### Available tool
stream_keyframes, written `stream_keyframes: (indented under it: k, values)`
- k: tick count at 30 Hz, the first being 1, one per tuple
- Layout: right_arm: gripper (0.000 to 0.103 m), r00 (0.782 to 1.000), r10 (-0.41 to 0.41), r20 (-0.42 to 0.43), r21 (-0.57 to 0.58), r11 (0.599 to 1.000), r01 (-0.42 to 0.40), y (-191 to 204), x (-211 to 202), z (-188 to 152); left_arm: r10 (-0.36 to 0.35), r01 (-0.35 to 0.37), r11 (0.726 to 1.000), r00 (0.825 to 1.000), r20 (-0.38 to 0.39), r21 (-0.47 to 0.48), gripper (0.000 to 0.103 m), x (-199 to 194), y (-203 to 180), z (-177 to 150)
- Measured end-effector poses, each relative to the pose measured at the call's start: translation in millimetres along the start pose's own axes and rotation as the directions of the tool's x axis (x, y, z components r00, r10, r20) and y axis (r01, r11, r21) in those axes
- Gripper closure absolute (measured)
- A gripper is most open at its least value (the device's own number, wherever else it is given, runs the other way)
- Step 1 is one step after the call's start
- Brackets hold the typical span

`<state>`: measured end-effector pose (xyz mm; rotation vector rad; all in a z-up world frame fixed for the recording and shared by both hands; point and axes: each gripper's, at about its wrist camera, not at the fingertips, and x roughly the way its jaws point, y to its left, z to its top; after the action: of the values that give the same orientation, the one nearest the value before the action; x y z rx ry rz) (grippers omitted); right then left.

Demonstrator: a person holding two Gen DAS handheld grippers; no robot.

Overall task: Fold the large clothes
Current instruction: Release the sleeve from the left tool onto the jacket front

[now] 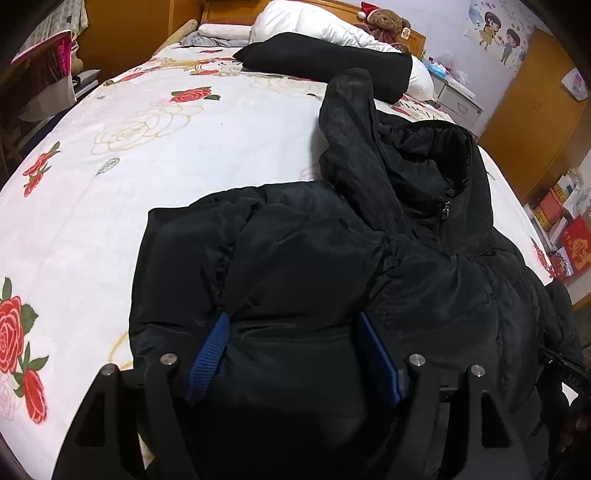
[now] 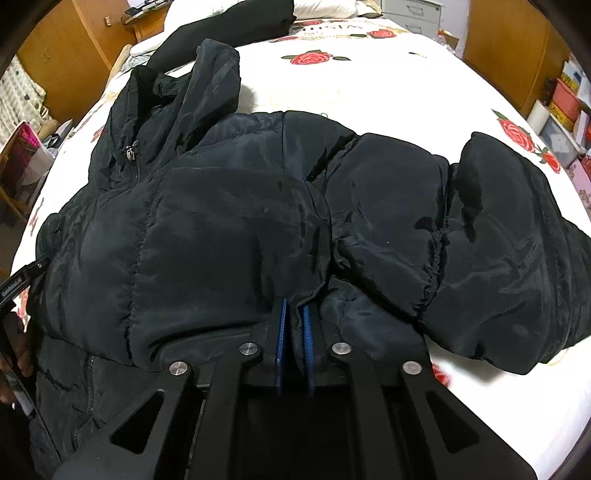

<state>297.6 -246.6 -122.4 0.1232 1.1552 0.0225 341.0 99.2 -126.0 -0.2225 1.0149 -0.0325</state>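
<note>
A black puffer jacket point(image 1: 424, 258) lies on the rose-print bed, collar and zipper facing up, one sleeve pointing toward the headboard. My left gripper point(image 1: 295, 325) has its blue-padded fingers point(image 1: 210, 350) spread wide with a thick fold of the jacket between them. In the right wrist view the jacket point(image 2: 229, 206) lies with a sleeve point(image 2: 498, 240) folded across its body. My right gripper point(image 2: 294, 314) is shut on the jacket's edge, its blue pads nearly together with thin fabric between.
The bed sheet point(image 1: 147, 147) is white with red roses. A black folded garment point(image 1: 325, 59), white pillows point(image 1: 314, 22) and a teddy bear point(image 1: 384, 22) lie by the headboard. Wooden wardrobes, a chair point(image 1: 44, 74) and boxes point(image 1: 565, 221) flank the bed.
</note>
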Motion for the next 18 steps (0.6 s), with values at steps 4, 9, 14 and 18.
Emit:
stream_keyframes:
  k: [4,9,14,18]
  values:
    - [0.09,0.996,-0.011,0.091,0.021,1.0,0.009,-3.5,-34.9,2.9,-0.031,0.03,1.0,0.998,0.053,0.003,0.03,-31.2,-1.0,4.9]
    - [0.09,0.976,0.069,0.208,-0.027,0.998,-0.065,18.3,-66.1,22.0,-0.019,0.015,0.999,0.991,0.131,0.032,0.03,-45.3,-5.8,25.5]
    - [0.09,0.993,0.053,0.104,-0.048,0.998,-0.049,36.0,-12.4,44.6,0.052,-0.052,0.998,0.998,0.031,0.018,0.03,2.8,-4.4,32.9]
    - [0.089,0.998,0.047,0.045,0.0,0.999,-0.048,19.1,14.7,41.4,0.08,-0.082,0.993,0.996,0.028,0.083,0.025,14.0,-13.9,26.9]
